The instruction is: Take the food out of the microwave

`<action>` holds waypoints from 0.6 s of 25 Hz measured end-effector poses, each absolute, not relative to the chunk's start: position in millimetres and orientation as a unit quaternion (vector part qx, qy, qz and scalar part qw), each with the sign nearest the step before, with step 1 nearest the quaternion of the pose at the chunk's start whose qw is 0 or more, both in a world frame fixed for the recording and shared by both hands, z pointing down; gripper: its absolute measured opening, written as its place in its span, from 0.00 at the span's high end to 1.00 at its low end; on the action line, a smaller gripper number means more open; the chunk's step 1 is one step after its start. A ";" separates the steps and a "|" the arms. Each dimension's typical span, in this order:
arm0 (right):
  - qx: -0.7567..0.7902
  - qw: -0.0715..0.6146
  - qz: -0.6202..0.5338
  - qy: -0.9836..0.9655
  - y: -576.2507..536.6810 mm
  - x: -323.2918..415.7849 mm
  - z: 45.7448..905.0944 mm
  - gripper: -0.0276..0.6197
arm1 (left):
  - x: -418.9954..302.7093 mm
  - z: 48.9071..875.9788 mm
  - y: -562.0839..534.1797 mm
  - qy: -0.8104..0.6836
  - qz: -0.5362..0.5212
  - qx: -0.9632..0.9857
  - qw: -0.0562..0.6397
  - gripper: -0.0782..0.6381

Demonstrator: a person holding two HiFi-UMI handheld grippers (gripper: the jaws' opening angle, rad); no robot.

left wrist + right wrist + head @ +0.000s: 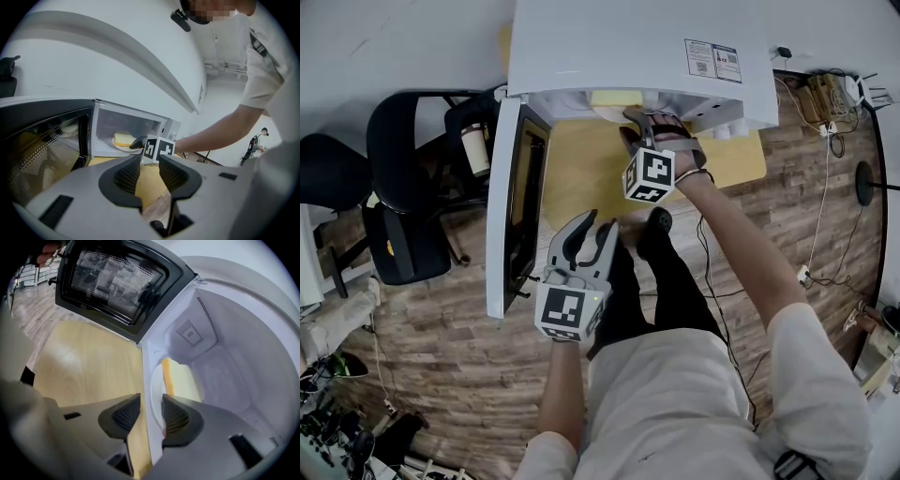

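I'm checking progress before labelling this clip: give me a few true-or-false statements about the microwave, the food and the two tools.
1. The microwave door is open. True.
2. The yellow food is already outside the microwave. False: it sits on the white plate inside.
3. The right tool reaches into the microwave's opening, at the plate's rim. True.
4. The left tool grips the door. False: its jaws stand apart with nothing between them, beside the door.
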State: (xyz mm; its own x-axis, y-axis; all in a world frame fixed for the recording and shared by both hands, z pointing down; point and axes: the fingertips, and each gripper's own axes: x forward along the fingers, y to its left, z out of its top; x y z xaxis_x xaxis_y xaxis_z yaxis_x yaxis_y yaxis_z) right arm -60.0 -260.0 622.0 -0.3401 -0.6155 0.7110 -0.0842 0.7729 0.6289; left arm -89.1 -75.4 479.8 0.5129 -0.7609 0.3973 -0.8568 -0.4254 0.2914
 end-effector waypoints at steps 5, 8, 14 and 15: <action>0.232 0.531 -0.278 -0.766 -264.6 -60.0 619.3 0.80 | -90.7 480.4 -75.5 -0.483 0.104 0.837 0.234 0.72; 0.240 0.530 -0.284 -0.762 -266.7 -59.8 617.4 0.85 | -92.0 480.8 -75.2 -0.483 0.104 0.838 0.234 0.72; 0.241 0.536 -0.306 -0.749 -266.0 -59.3 616.2 0.87 | -94.7 478.4 -75.8 -0.484 0.100 0.838 0.233 0.72; 0.242 0.537 -0.312 -0.746 -265.4 -59.2 615.9 0.87 | -95.3 477.9 -75.8 -0.483 0.100 0.838 0.232 0.72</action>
State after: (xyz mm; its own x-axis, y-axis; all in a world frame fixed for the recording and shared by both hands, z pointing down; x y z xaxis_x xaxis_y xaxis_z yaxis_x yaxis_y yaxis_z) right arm -59.2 -265.4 615.9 -0.3067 -0.6962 0.6491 -0.0259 0.6878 0.7255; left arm -95.3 -75.8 477.9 0.5125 -0.7637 0.3926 -0.8569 -0.4249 0.2919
